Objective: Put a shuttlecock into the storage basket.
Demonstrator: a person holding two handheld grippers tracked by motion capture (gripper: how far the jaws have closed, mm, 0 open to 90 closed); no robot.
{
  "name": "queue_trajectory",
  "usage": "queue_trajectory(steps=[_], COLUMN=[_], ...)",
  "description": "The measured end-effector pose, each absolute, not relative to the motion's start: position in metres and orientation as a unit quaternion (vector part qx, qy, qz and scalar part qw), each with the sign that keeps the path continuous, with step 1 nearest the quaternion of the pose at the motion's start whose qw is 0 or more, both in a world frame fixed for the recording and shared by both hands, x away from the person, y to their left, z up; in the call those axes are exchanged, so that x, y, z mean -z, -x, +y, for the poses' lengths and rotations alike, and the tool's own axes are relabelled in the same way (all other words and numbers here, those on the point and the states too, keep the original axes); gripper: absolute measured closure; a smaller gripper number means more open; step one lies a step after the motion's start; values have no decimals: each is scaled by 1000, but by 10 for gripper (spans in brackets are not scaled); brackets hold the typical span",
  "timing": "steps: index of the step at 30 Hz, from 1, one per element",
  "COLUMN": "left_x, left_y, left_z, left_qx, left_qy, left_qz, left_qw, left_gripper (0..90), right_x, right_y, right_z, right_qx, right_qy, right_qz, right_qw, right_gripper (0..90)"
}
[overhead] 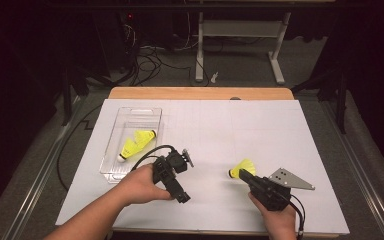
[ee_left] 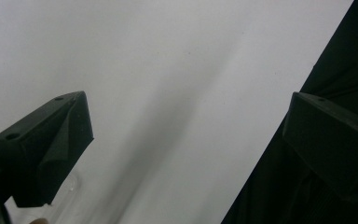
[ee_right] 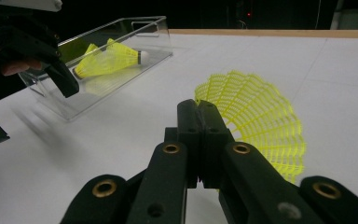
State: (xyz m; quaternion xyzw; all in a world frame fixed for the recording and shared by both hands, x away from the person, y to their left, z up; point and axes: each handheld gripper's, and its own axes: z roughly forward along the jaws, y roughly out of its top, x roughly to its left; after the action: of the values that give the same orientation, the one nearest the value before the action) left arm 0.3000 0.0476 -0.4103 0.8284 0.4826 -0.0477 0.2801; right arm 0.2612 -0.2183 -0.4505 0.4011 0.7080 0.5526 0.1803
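At lower right of the high view, the loose shuttlecock (overhead: pixel 242 168) is bright yellow; in the right gripper view its skirt (ee_right: pixel 256 119) shows a fine open mesh of ribs and cross-lines, all yellow. The two shuttlecocks (overhead: pixel 136 143) at centre left are the same yellow, with white tips. The box (overhead: pixel 114 170) around them is clear and colourless. The right hand-held gripper (overhead: pixel 242 173) is black, with brass-coloured rivets and a pale grey plate dotted with small holes. The left hand-held gripper (overhead: pixel 179 177) is black too, cable included. The surface (overhead: pixel 260 135) is white with a faint grey grid, edged in light wood at the top.
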Motion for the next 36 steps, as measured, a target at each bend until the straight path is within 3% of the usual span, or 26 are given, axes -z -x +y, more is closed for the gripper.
queue_trajectory(steps=[21, 36], left_x=[413, 414], left_y=[-300, -298], left_z=[45, 43], left_qx=[45, 48], left_qy=[-830, -833], left_qz=[482, 475], left_qw=[276, 280], left_gripper=[32, 44], right_x=[452, 451], right_y=[-260, -257], right_z=[-196, -175], right_qx=[-557, -584], right_qy=[-375, -353], right_qz=[725, 723], right_qw=[153, 108], right_gripper=[900, 900])
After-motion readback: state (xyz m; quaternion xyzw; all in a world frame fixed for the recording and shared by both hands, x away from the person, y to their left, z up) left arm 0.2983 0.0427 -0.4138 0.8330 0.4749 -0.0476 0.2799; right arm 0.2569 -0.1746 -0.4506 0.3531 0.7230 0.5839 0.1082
